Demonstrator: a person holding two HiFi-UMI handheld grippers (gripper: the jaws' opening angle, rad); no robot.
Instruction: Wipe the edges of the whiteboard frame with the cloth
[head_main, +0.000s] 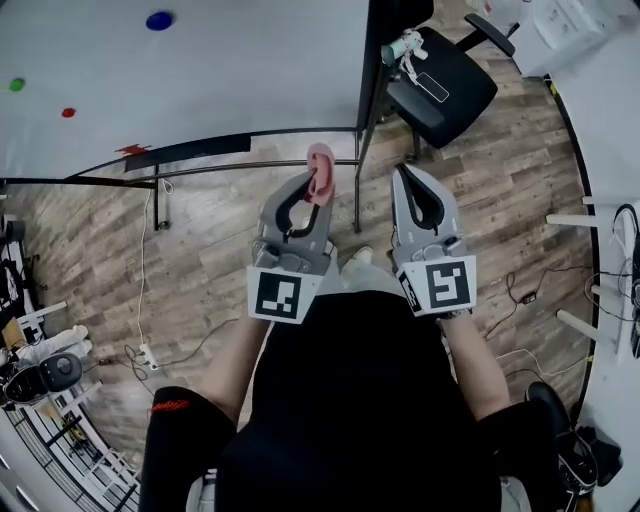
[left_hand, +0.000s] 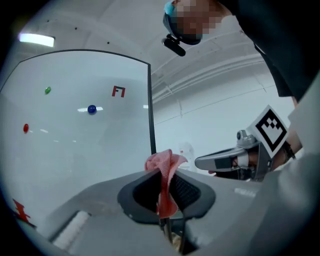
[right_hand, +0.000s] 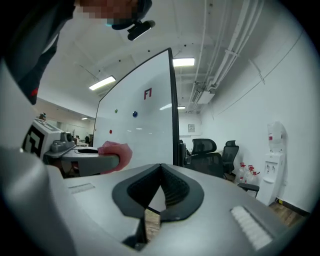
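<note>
L claw grips crumpled pink cloth, R claw clenched empty, both raised near black-framed white whiteboard.

Left gripper, jaws pinched on pink cloth, whiteboard ahead, black frame edge behind it

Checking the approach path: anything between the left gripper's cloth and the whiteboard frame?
Nothing. In the left gripper view the cloth, pinched in the left gripper, faces the whiteboard frame with only bare space between.
</note>
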